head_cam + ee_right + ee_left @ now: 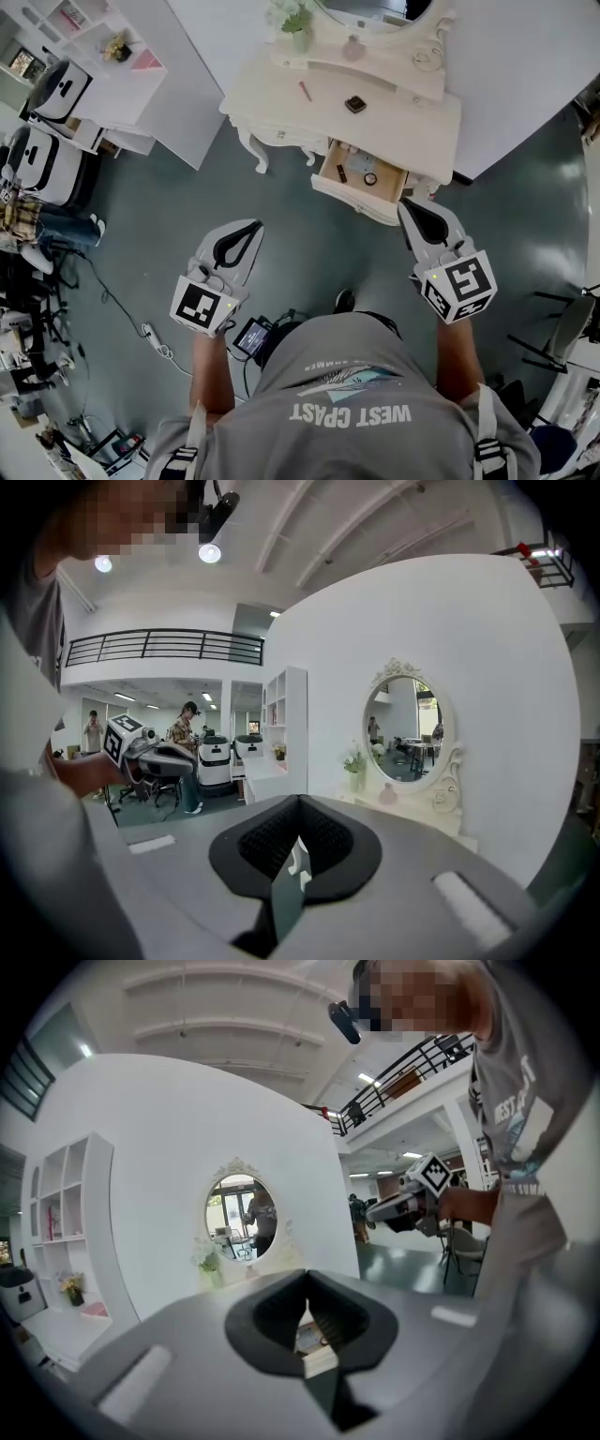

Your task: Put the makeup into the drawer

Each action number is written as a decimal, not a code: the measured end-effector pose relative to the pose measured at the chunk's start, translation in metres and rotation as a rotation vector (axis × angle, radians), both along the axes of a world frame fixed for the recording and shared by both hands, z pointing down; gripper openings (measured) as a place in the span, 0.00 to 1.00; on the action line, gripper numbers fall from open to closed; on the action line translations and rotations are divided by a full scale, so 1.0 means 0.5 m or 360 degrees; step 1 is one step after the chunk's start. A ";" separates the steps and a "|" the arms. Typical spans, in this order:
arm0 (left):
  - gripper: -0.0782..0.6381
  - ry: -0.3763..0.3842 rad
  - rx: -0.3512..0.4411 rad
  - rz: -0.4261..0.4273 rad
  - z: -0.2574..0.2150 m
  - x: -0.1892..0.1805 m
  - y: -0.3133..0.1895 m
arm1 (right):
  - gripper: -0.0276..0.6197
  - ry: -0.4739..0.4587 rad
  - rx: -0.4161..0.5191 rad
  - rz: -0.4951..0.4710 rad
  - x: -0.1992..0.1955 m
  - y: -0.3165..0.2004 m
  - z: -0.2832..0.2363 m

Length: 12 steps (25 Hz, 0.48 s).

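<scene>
A white dressing table (412, 127) stands against the curved wall, and its drawer (330, 161) is pulled open. In the drawer lie a dark lipstick (341, 173) and a small round compact (370, 179). A dark square compact (355, 104) and a pink pencil (305, 91) lie on the tabletop. My left gripper (253, 227) (306, 1283) hangs shut and empty over the floor, short of the table's left legs. My right gripper (405, 206) (298, 806) is shut and empty too, its tip just off the drawer's right front corner.
A perfume bottle (352, 47), a plant vase (298, 26) and an oval mirror (405, 726) are at the table's back. A white shelf unit (103, 56) and white machines (58, 91) stand at the left. Cables and a power strip (155, 339) lie on the floor.
</scene>
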<state>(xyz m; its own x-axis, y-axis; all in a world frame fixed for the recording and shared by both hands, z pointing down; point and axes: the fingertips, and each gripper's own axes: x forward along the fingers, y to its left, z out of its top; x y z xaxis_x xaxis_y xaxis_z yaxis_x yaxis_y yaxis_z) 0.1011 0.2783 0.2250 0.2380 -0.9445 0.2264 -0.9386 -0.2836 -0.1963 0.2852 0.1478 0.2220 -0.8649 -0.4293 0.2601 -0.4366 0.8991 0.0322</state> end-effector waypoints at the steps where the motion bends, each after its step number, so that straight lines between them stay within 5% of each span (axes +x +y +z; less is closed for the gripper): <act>1: 0.11 -0.0013 0.0003 -0.0009 -0.003 0.005 -0.019 | 0.05 -0.0003 -0.0005 -0.0007 0.005 -0.021 0.003; 12: 0.11 0.0016 -0.0093 0.0014 0.010 0.028 -0.154 | 0.04 -0.0014 -0.0086 0.0019 0.025 -0.144 0.041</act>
